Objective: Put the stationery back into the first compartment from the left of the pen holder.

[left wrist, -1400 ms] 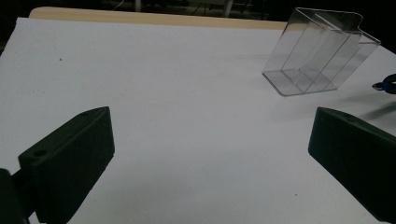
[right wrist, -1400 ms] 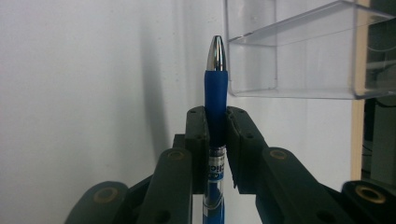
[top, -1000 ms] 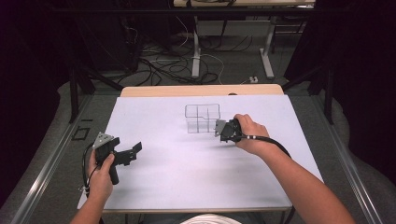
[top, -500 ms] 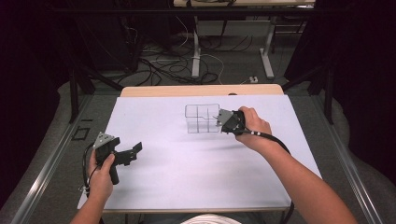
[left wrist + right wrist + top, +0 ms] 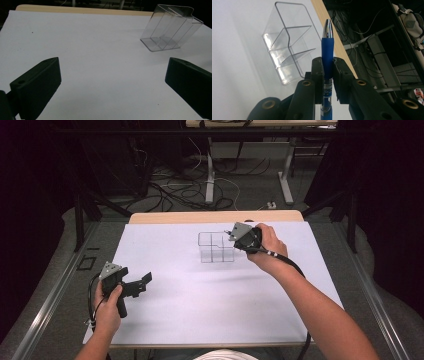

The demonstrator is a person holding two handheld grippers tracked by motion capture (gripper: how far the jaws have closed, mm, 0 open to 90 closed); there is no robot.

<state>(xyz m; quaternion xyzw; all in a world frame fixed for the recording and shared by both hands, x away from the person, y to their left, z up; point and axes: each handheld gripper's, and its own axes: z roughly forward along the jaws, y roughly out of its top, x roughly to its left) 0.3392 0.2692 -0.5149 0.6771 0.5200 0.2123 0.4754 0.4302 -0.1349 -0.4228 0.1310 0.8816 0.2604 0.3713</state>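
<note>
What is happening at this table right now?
A person holds a gripper in each hand at a table covered in white. The right gripper is shut on a blue pen, beside a clear plastic organizer with several compartments, which look empty. The pen is not yet in it. The left gripper is open, holds nothing, and stays apart near the table's left side.

One pen, one clear organizer, two grippers.

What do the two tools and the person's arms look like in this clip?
Both tools are black: the left tool and right tool each carry a grey three-cornered plate and trail a black cable. The left one's jaws have ribbed pads. The forearms are bare, no sleeves.
</note>
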